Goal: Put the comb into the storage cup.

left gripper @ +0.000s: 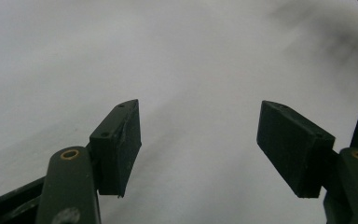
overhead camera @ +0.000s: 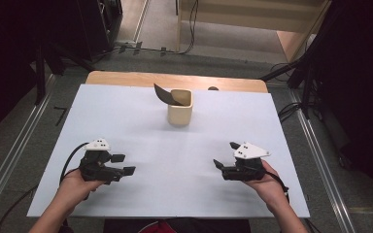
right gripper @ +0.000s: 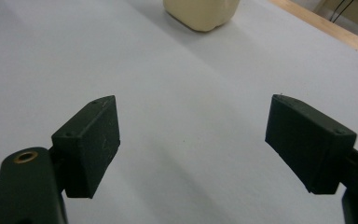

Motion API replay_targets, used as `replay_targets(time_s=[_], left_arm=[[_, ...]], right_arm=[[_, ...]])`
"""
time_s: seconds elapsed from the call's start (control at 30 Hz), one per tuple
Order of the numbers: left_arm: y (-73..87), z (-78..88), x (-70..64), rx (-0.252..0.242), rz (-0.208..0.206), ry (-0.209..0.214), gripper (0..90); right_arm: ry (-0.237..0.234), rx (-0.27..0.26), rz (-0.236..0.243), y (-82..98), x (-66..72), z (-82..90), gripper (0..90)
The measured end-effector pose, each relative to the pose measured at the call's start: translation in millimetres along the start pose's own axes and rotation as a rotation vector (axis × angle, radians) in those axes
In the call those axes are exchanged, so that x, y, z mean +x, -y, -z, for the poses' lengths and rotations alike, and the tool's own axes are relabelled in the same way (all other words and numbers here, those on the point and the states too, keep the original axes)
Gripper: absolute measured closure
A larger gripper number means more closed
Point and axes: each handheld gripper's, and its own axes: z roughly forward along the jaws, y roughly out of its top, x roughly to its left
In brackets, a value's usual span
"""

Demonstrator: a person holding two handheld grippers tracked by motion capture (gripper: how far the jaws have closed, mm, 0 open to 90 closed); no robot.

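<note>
We open on the wide white sheet-covered table (overhead camera: 141, 121), its bare wooden far edge (overhead camera: 126, 77) peeking out beyond the white top. Down at the near edge we find both of our tools. On the near left side sits the left black two-jaw gripper (overhead camera: 124, 164), held in the person's left hand (overhead camera: 75, 187), its jaws spread wide with only white surface between them; in the left gripper view the left black two-jaw gripper (left gripper: 199, 147) shows two dark pads well apart and nothing clamped. Over on the near right side, the right black two-jaw gripper (overhead camera: 226, 155) rests in the person's right hand (overhead camera: 267, 187), grey three-cornered plate on top, jaws just as wide and gripping nothing. In the right gripper view the right black two-jaw gripper (right gripper: 191, 144) points up the table toward the cup.

And there it is: the cream squarish cup (overhead camera: 180, 108) stands upright near the middle of the far edge, well apart from both tools. Its base shows in the right gripper view too, cream squarish cup (right gripper: 202, 13). Smallest of all, a thin black curved piece (overhead camera: 164, 94) leans out of the cup over its left rim.
</note>
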Motion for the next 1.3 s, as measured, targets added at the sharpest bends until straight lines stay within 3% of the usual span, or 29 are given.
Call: replay_targets(time_s=[0.2, 0.57, 0.77, 1.3], left_arm=[[0.1, 0.0, -0.2, 0.007, -0.001, -0.002, 31.6], [0.1, 0.0, -1.7, 0.003, -0.003, 0.005, 31.6], [-0.1, -1.8, -1.9, 0.009, -0.011, 0.008, 31.6], [-0.2, -2.3, -2.0, 0.016, -0.016, 0.005, 31.6]], right_arm=[[0.012, 0.014, 0.005, 7.5, -2.5, 6.0, 16.2], [0.042, 0.022, -0.04, 20.6, -8.5, 19.2, 16.2], [0.036, 0.019, -0.041, 21.3, -10.2, 16.6, 16.2], [0.015, 0.02, 0.001, 18.9, -4.0, 13.4, 16.2]])
